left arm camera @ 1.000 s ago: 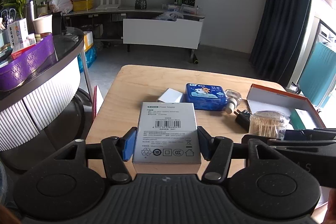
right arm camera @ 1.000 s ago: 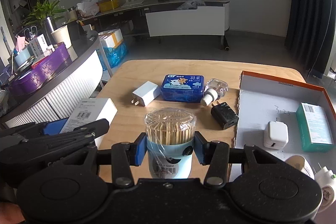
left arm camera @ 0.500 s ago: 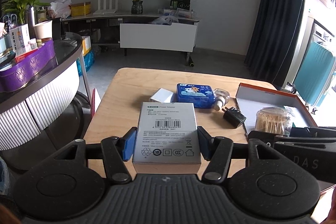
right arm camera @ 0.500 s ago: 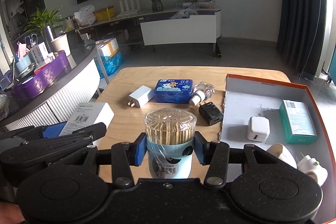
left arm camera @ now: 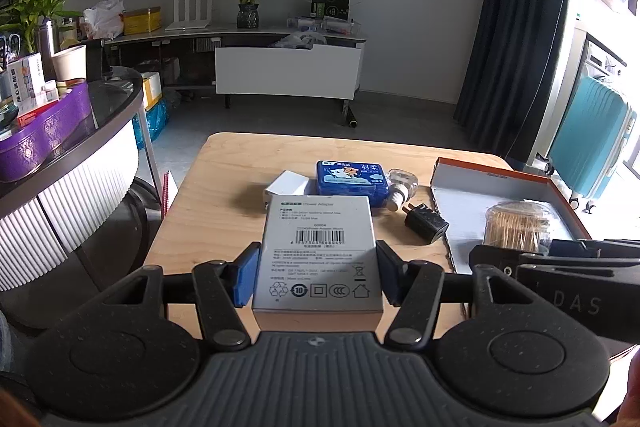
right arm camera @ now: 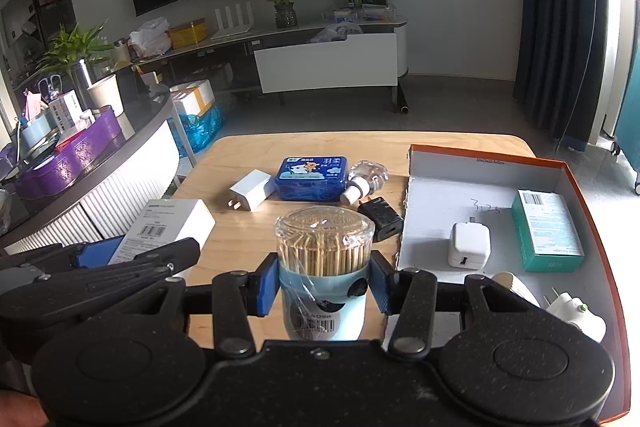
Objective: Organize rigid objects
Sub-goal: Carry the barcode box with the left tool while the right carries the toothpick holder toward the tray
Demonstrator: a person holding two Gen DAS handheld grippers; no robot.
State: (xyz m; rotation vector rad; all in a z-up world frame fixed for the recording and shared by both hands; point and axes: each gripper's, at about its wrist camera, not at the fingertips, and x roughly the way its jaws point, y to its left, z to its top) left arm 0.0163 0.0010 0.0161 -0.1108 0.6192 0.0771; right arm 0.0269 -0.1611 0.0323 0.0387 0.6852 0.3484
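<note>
The left gripper (left arm camera: pixel 318 277) clamps a white adapter box (left arm camera: pixel 319 247) between its blue fingers (left arm camera: pixel 245 279) above the wooden counter (left arm camera: pixel 224 195), where a blue tin (left arm camera: pixel 351 179), black plug (left arm camera: pixel 426 225) and open orange-rimmed box (left arm camera: pixel 492 173) lie beyond.

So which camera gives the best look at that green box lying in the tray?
The right wrist view: the green box lies flat and fully visible in the orange-rimmed tray, beside a white charger. In the left wrist view the toothpick jar and right gripper hide it.
</note>
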